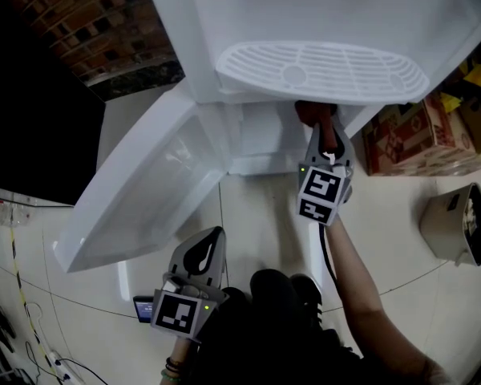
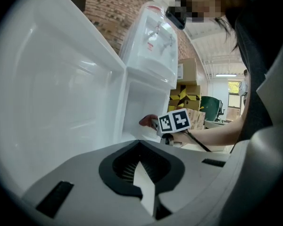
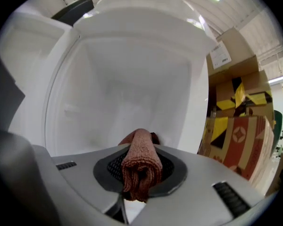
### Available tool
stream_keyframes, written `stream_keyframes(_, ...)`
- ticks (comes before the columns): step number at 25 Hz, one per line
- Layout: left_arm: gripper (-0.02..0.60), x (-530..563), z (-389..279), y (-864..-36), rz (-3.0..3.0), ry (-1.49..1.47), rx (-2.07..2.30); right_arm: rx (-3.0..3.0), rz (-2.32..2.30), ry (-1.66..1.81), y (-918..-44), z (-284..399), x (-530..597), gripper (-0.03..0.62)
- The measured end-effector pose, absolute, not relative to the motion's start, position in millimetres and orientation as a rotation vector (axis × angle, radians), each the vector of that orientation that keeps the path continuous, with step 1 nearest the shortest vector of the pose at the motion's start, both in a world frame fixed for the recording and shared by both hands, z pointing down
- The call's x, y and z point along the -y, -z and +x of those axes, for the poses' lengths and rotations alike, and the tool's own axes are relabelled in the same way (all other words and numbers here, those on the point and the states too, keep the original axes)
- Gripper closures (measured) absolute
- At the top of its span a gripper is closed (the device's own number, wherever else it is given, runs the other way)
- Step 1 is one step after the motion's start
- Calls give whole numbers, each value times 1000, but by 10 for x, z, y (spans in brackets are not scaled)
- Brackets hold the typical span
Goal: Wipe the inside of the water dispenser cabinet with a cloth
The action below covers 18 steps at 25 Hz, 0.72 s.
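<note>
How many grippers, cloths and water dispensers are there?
Grippers: 2 (left gripper, right gripper)
Cloth: 1, reddish-brown, in the right gripper's jaws
Water dispenser: 1
Total: 4

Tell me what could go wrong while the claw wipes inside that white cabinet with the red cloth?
The cloth is bunched in the right claw with only a short end poking out, so it might slip free, or the hard claw might scrape the cabinet wall. The open door hangs beside the left claw, which is shut and empty; a careless swing might bump it.
</note>
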<state>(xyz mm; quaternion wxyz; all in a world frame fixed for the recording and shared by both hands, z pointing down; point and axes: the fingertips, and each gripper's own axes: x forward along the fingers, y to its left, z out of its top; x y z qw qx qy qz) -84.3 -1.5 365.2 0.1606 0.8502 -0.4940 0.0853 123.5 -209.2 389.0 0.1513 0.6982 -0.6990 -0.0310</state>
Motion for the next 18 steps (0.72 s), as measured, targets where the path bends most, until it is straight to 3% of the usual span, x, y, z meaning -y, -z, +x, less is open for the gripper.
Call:
stream_keyframes(4, 598, 22, -822, -3646, 2428, -237, 1409, 2123, 2106, 379, -2950, 1151, 1949, 517)
stream_keyframes(8, 598, 25, -813, -3624, 2431, -224, 1412, 2071, 2166, 547, -2549, 1276, 1746, 517)
stream_keyframes(18, 598, 14, -824, -3626, 2425, -220, 1415, 1922, 2035, 240, -3670, 1553, 1773, 516)
